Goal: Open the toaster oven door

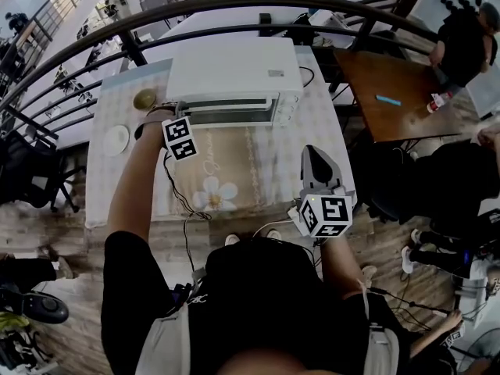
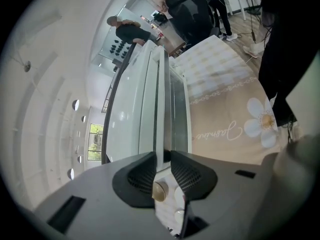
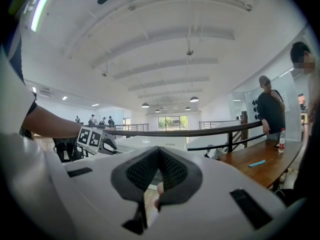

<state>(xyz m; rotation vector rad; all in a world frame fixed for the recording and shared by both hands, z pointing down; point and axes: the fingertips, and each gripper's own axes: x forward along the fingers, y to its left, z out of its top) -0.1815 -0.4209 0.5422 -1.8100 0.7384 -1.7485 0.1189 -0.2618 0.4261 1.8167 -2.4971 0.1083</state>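
A white toaster oven (image 1: 234,69) stands at the back of the cloth-covered table (image 1: 266,170), its door facing me. Along the door's top runs a pale handle bar (image 1: 230,102). My left gripper (image 1: 173,109) is at the left end of that bar. In the left gripper view the handle (image 2: 159,109) runs straight out from between the dark pads (image 2: 142,176), which close on it, so my left gripper (image 2: 163,156) is shut on it. The right gripper (image 1: 312,151) is held over the table's near right corner, away from the oven. Its jaws (image 3: 159,151) are shut with nothing between them.
A small bowl (image 1: 144,98) and a white plate (image 1: 116,139) sit left of the oven. A dark curved railing (image 1: 234,6) passes behind the table. A wooden table (image 1: 391,92) with a blue item (image 1: 387,100) stands at the right, with people near it. A cable (image 1: 178,198) hangs over the table's front edge.
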